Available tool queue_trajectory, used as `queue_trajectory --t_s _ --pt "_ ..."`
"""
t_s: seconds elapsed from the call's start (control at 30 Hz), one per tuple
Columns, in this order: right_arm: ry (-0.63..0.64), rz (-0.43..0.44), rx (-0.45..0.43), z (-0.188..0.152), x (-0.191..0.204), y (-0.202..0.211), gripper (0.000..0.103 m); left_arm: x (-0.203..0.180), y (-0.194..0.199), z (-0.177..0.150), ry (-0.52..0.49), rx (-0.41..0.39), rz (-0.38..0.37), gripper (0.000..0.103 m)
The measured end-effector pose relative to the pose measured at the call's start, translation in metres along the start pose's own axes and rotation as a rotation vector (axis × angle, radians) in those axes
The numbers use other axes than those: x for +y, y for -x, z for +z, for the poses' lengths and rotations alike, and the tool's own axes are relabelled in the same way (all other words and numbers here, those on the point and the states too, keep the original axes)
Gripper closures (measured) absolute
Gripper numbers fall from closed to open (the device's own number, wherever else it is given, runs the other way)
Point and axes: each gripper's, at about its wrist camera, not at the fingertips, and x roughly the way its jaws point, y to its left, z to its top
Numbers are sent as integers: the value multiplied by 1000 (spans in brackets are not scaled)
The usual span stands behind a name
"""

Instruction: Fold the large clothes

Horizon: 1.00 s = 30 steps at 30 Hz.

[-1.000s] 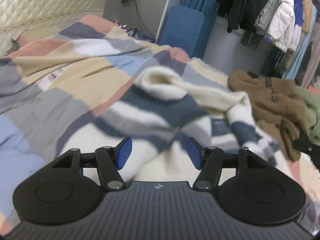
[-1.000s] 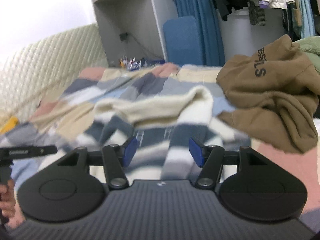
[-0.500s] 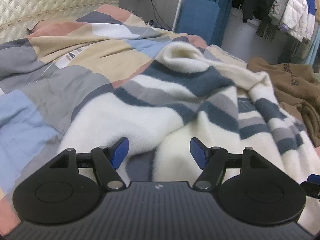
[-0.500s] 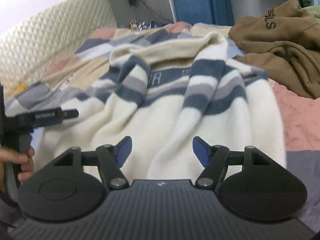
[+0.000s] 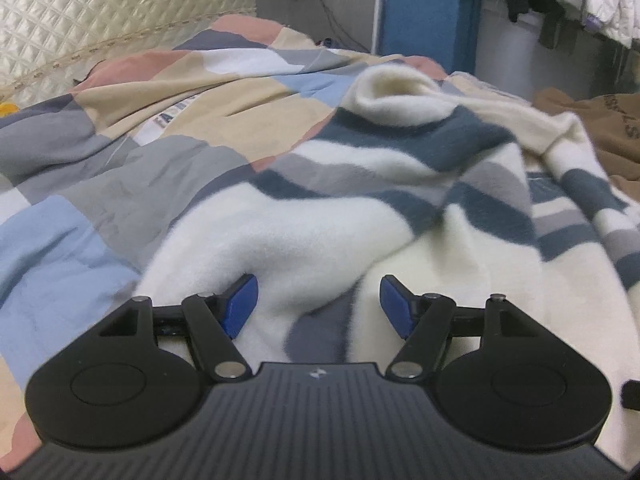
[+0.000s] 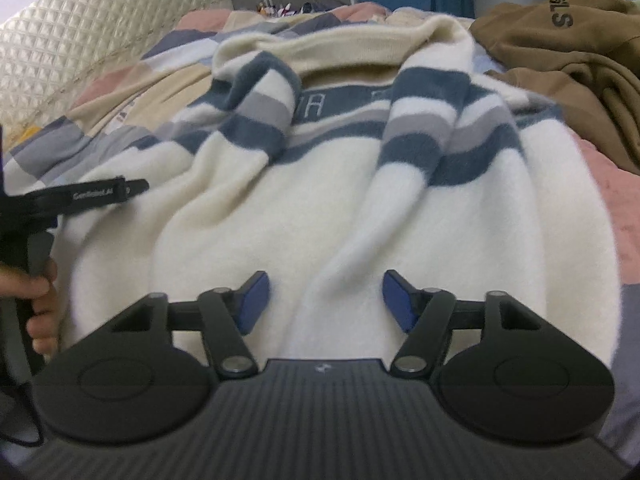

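A fluffy cream sweater with navy and grey stripes (image 6: 348,208) lies spread across the middle of the right wrist view, collar toward the top of the frame, both sleeves folded in over the chest; in the left wrist view the same sweater (image 5: 320,224) fills the centre and right, rumpled, with one cuff standing up near the top centre. It rests on a patchwork bedspread of blue, grey, beige and pink patches (image 5: 120,152), which takes up the left half of that view. The left gripper (image 5: 318,304) sits low at the bottom of its frame, blue pads apart, a fold of cream fabric lying between them but not pinched (the left pad's tip seems to brush the pile; I cannot tell for sure). The right gripper (image 6: 324,302) hovers over the sweater's hem at the bottom centre, its jaws closing, with cream fabric seen between the pads and no clamp on it. A brown hoodie with dark lettering (image 6: 560,36) is heaped in the upper right, just beside the sweater's shoulder; a quilted cream headboard (image 5: 100,20) fills the upper left; a hand (image 6: 38,300) grips the black handle of the other tool at the left edge.
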Motion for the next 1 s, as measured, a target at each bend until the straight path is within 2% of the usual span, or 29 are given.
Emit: queue_trajectory --t_s 0.03,0.13,0.2,0.23,0.3,0.37,0.47,0.53,0.7,0.83,0.9,1.0 --pt "4 2 7 0 0 -1 51 2 -1 0 10 2 6 33" --pt "-11 7 11 -1 -1 2 63 10 -2 -1 40 8 34 49" --pt "-46 14 8 -1 -5 7 72 17 0 -1 67 5 46 68" --pt "-67 18 5 -1 -8 9 75 19 0 -2 76 4 52 73" --pt "-102 30 -7 -2 -13 15 82 25 1 -1 95 4 65 94" --pt "-126 36 -21 -2 -16 22 87 35 2 1 142 8 51 99" --pt "-189 43 -62 0 -28 40 95 47 5 7 168 3 35 103" --pt "-212 9 -91 2 -39 53 95 49 11 13 149 -20 44 103" --pt "-265 -26 -157 22 -79 83 96 69 31 49 125 -135 131 103" --pt "-297 -66 -218 51 -115 107 96 102 35 92 123 -173 183 103" --pt "-286 -122 -259 68 -135 122 96 117 37 108 138 -173 168 103" --pt "-271 -217 -311 95 -165 140 96 130 33 117 151 -134 84 103"
